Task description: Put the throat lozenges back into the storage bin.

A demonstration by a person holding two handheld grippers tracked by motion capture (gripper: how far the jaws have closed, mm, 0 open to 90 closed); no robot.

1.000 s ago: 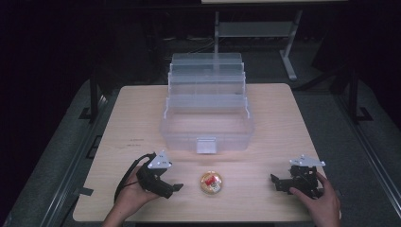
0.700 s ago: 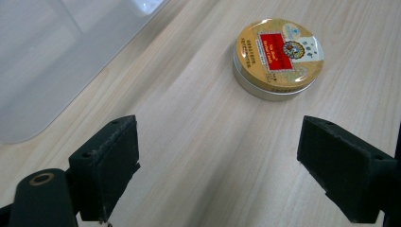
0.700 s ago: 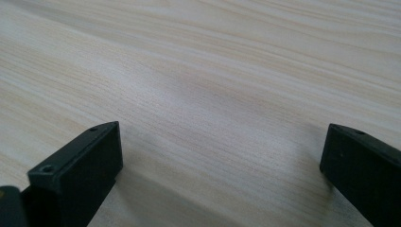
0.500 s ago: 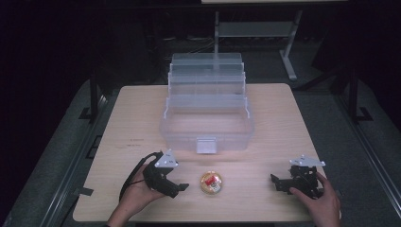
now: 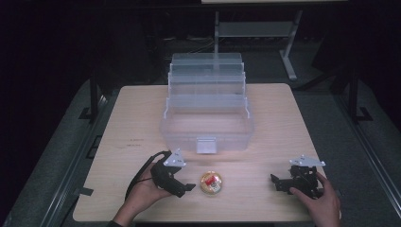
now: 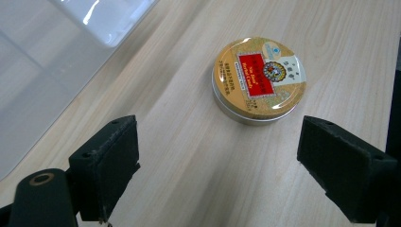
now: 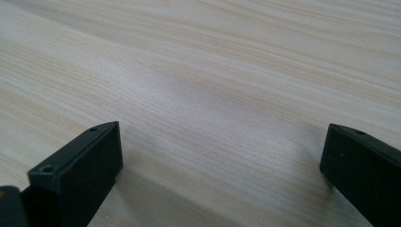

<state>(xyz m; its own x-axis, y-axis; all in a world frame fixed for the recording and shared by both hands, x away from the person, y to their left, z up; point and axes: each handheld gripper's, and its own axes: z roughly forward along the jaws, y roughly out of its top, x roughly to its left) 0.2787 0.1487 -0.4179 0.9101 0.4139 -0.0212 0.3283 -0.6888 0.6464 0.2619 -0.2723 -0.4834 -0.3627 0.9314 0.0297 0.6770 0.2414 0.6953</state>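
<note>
A small round gold tin with a red label (image 5: 211, 182) (image 6: 257, 79) lies flat on the wooden table near its front edge. My left gripper (image 5: 188, 187) (image 6: 236, 175) is just left of the tin, open, jaws wide and the tin a short way ahead between their lines. Far to the right, my right gripper (image 5: 274, 180) (image 7: 222, 175) rests low over bare wood, open with nothing between its jaws.
A clear plastic tiered organiser box (image 5: 207, 113) stands open in the middle of the table, its front latch just behind the tin; its corner (image 6: 56, 52) is close at the left gripper's left. The table's front edge (image 5: 198, 220) is near both hands.
My left gripper has moved right and slightly forward toward the tin. The right gripper and the tin have stayed where they were.
</note>
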